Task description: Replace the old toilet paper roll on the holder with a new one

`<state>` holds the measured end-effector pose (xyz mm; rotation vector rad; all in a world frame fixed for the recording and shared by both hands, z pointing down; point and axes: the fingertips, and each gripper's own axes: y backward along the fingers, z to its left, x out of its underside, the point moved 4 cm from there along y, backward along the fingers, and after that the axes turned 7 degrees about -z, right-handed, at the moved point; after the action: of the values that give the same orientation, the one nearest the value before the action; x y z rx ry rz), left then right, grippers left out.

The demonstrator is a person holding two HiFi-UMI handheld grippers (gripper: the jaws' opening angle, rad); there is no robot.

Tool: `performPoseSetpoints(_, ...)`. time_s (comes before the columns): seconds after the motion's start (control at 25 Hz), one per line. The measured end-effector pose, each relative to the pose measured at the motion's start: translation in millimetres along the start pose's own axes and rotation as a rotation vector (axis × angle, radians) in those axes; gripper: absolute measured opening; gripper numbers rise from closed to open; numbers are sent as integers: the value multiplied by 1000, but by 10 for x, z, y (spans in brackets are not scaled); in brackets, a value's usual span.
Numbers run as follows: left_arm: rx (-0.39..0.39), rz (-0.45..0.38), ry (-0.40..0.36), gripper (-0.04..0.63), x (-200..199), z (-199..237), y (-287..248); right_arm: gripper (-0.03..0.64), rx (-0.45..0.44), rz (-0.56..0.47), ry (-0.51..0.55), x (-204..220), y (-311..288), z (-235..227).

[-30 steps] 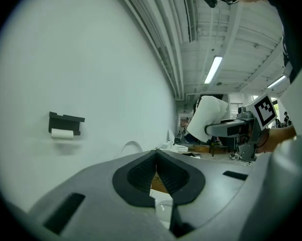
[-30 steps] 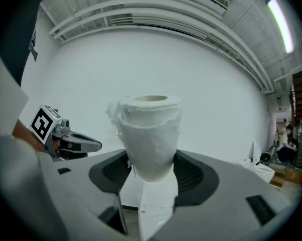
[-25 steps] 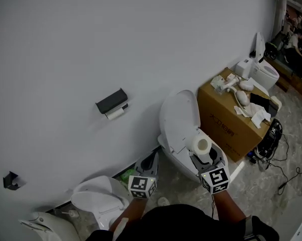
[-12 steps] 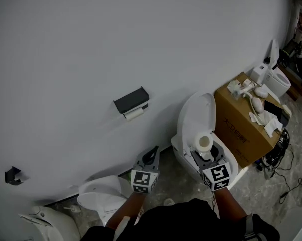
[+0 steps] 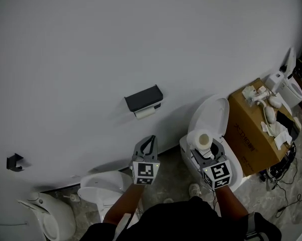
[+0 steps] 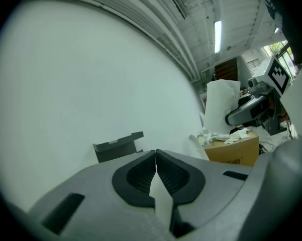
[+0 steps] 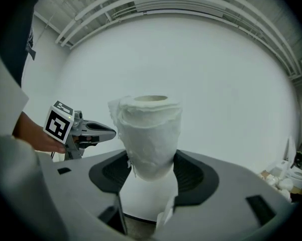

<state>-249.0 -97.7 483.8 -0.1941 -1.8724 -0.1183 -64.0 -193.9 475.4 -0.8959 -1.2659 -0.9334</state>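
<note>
We gripped a soft, crinkled white paper roll [image 5: 200, 140] upright in our right gripper [image 5: 206, 153], left gripper [image 5: 149, 144] stayed closed and empty, boxy black wall holder [image 5: 143, 98] beyond.

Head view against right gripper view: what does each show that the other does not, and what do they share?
Only the head view shows the black wall holder with the old roll beneath it. Only the right gripper view shows how the right gripper clamps the lower part of the upright new toilet paper roll. Both show that roll, the shut left gripper and the white wall.
</note>
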Motion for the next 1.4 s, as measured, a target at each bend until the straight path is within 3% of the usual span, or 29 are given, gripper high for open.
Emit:
performPoseSetpoints(0.24,-91,63,-203,9,-2,258,-360,256,-89,0,7,15,-342,-222)
performPoseSetpoints(0.72,-49,358,-550,187,331,355,-1013,256,-209,21,1,80,-780,-511)
performPoseSetpoints(1.0,-57,512,-757,204,613,523,-1193,256,-268,12,-5,122,-1007,-546)
performPoseSetpoints(1.12,-66,527,-812,203,659,554,-1264,256,-284,15,-15,150,-1046,-572)
performPoseSetpoints(1.4,-83,565,-850,202,739,585,-1350,256,-296,5,-19,140,-1097,-654)
